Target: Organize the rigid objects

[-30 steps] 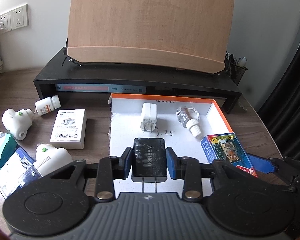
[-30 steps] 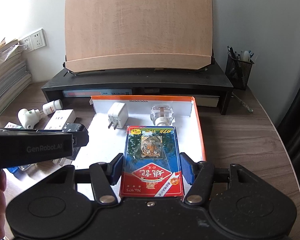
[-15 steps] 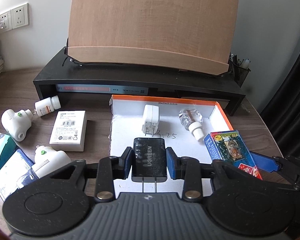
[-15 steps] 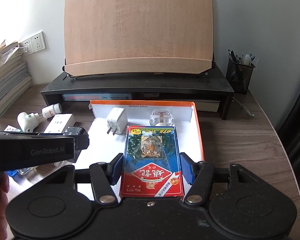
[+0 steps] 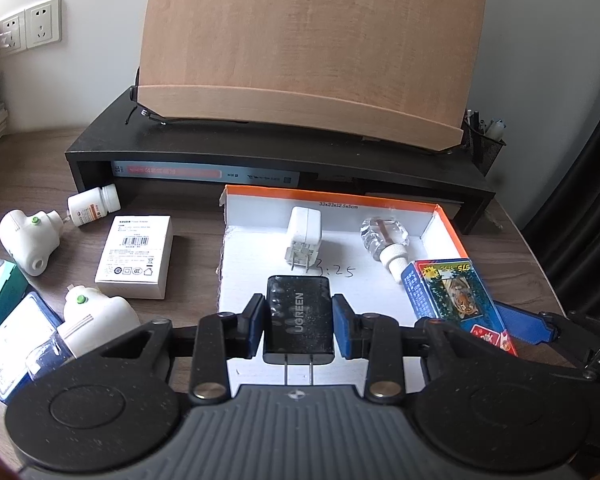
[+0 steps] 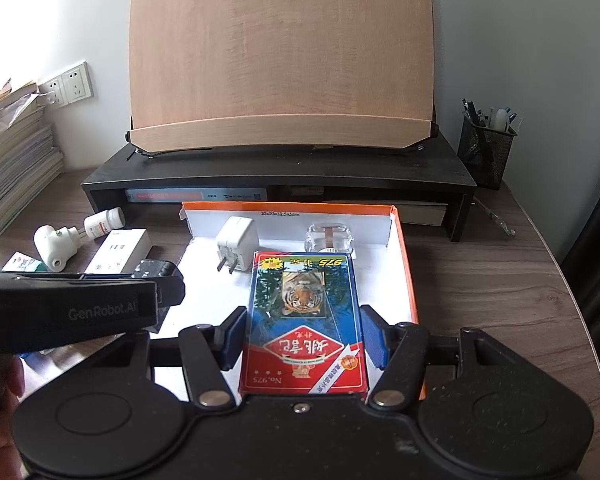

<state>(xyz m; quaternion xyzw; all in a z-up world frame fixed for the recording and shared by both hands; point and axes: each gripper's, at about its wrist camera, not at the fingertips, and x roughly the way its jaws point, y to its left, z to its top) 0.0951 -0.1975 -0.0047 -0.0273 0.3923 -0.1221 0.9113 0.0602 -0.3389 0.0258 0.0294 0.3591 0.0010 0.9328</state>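
Dark wood-grain desk. On it: black monitor riser, orange-rimmed white cardboard tray, flat white box, white pill bottle on side, two white plug-in devices, black mesh pen cup, paper stack.

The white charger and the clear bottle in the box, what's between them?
Nothing: only bare box floor lies between the white charger and the clear bottle, seen in the left wrist view.

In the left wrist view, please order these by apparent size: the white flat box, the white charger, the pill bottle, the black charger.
1. white flat box
2. black charger, though its nearness to the camera enlarges it
3. white charger
4. pill bottle
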